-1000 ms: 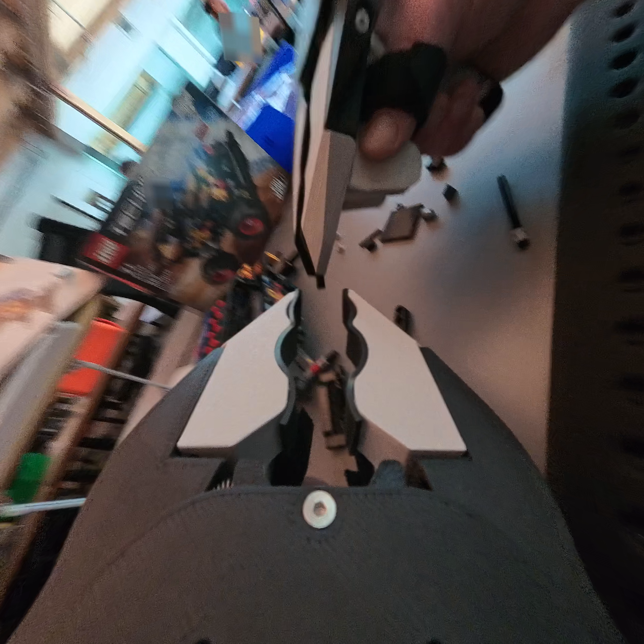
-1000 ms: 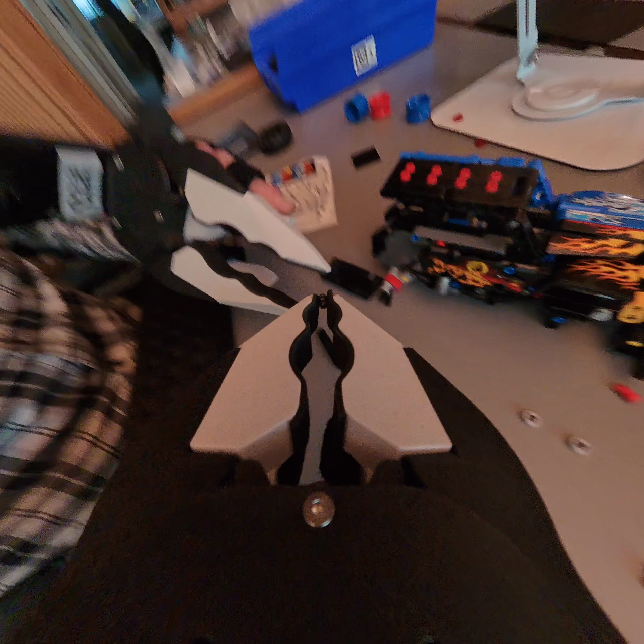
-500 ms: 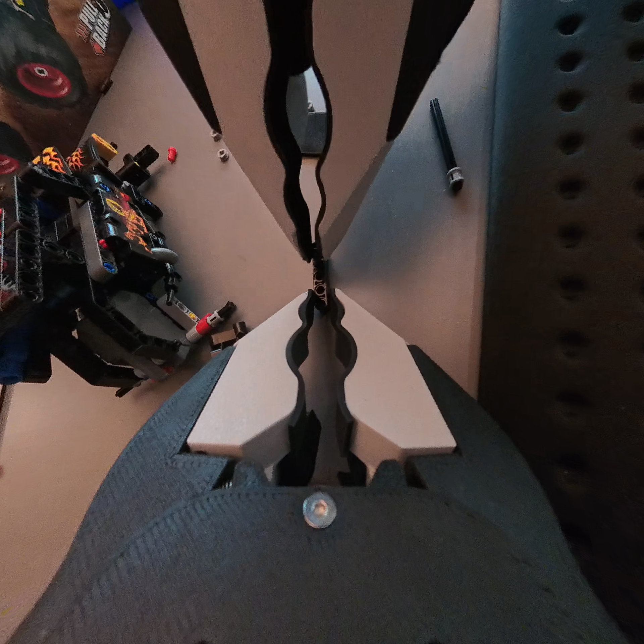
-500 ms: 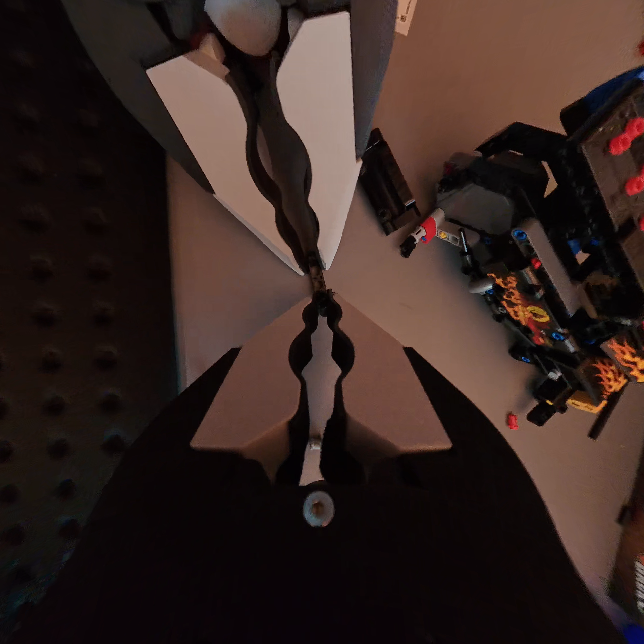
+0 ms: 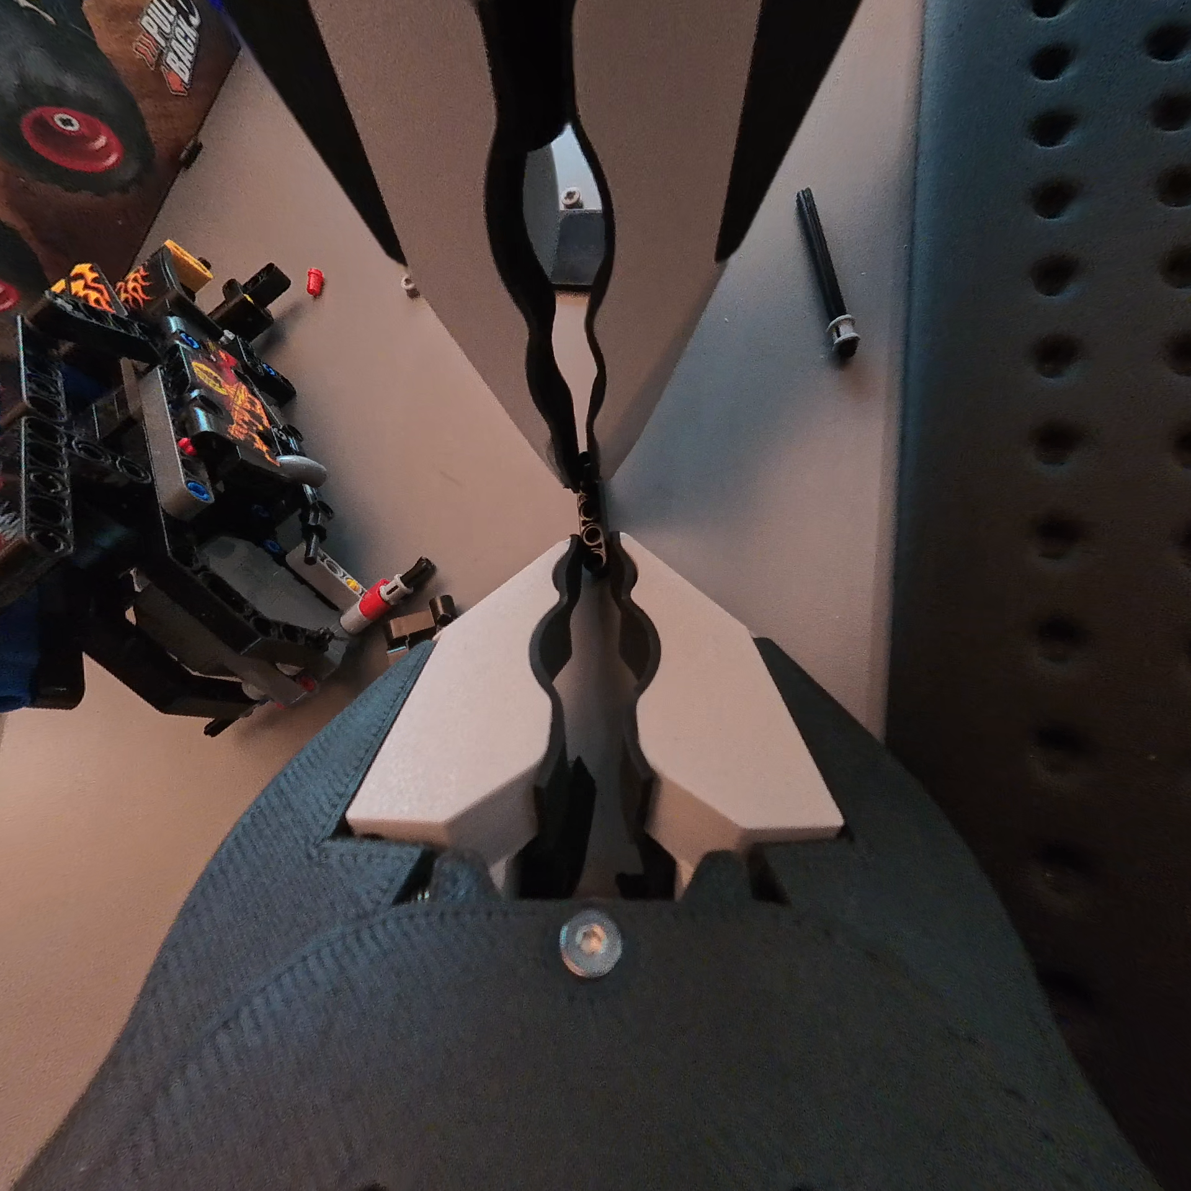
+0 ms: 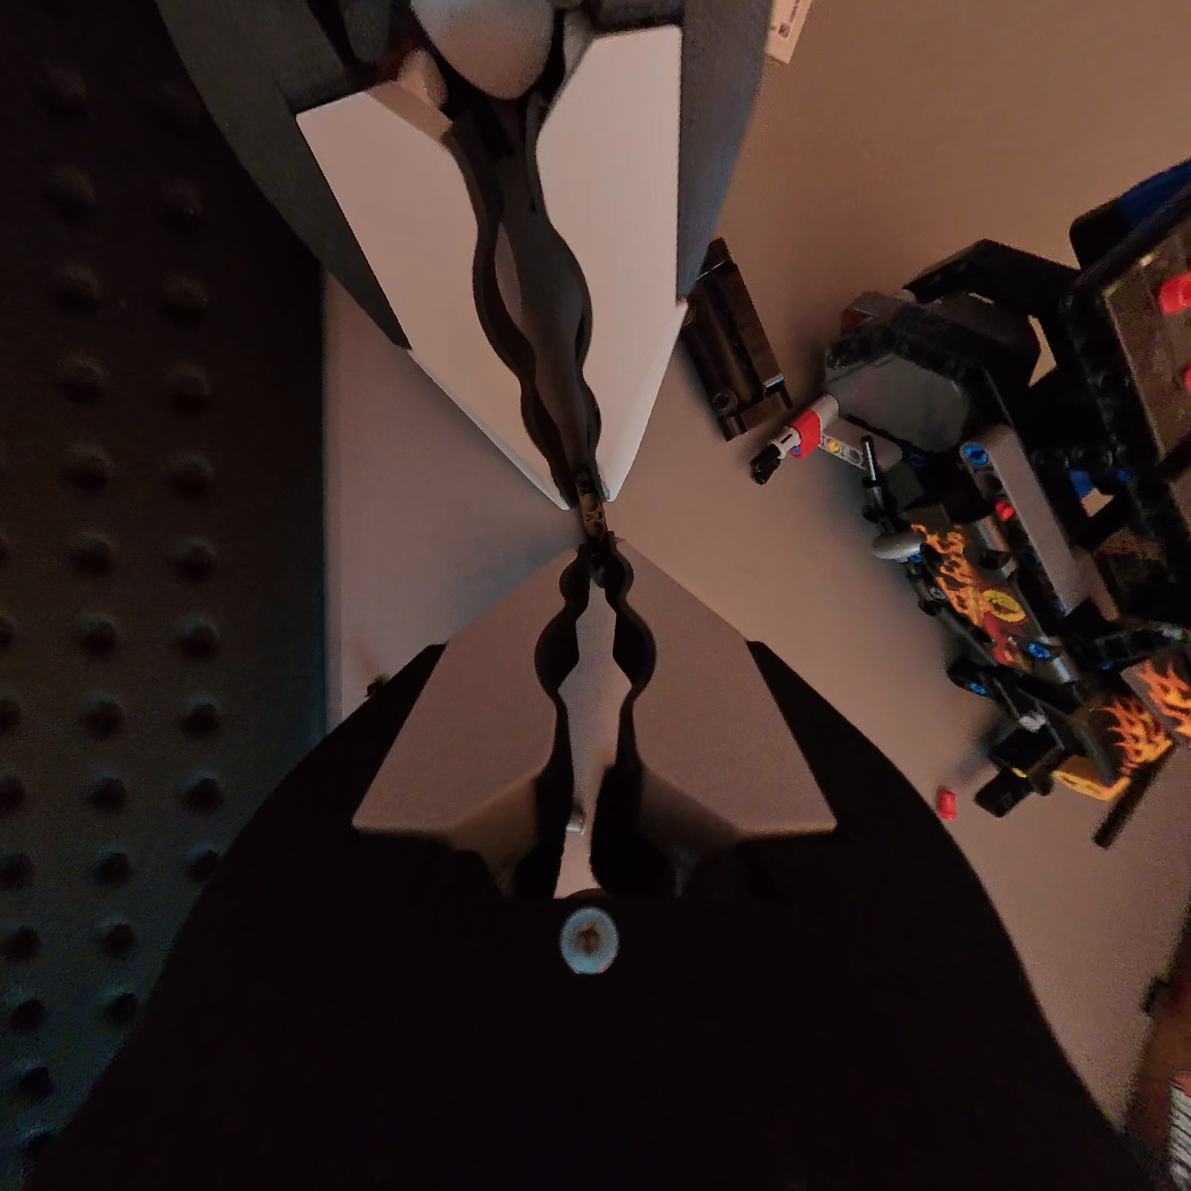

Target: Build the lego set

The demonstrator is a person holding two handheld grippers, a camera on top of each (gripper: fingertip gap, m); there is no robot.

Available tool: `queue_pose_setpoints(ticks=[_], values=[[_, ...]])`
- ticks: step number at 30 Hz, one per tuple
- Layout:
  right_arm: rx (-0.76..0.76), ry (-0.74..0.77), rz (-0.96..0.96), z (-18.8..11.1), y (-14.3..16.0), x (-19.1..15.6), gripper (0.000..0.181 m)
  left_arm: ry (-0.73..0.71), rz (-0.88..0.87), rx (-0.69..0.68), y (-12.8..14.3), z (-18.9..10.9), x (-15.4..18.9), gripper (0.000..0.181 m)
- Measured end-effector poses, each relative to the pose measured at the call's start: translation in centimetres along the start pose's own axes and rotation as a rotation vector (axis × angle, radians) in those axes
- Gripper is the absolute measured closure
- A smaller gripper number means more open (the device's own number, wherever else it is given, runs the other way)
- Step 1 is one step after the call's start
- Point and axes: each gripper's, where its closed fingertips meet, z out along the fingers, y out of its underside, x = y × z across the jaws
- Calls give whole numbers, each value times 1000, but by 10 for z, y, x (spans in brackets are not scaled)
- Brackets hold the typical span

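Little is being changed since half a second ago: a small stiff black beam (image 5: 591, 522) is being pinched tip-to-tip by left gripper (image 5: 594, 559) and right gripper (image 6: 596, 562), best gripped at its ends.

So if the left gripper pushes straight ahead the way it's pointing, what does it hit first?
The right gripper, most likely. It points back tip to tip, and both are shut on the same small black piece, so the left gripper would push that piece straight into it.

The small black beam (image 5: 591, 523) is mostly buried between both grippers' tips, and the truck model (image 5: 161, 477), perhaps half-built, runs off frame.
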Motion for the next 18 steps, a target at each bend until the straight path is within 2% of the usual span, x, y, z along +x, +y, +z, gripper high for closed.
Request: queue_pose_setpoints(ticks=[8,18], values=[[95,-65,75,-2,2,0,180,4,-6,0,0,1,0,174],[-2,-155,22,-1,1,0,180,8,-10,1,0,2,1,174]])
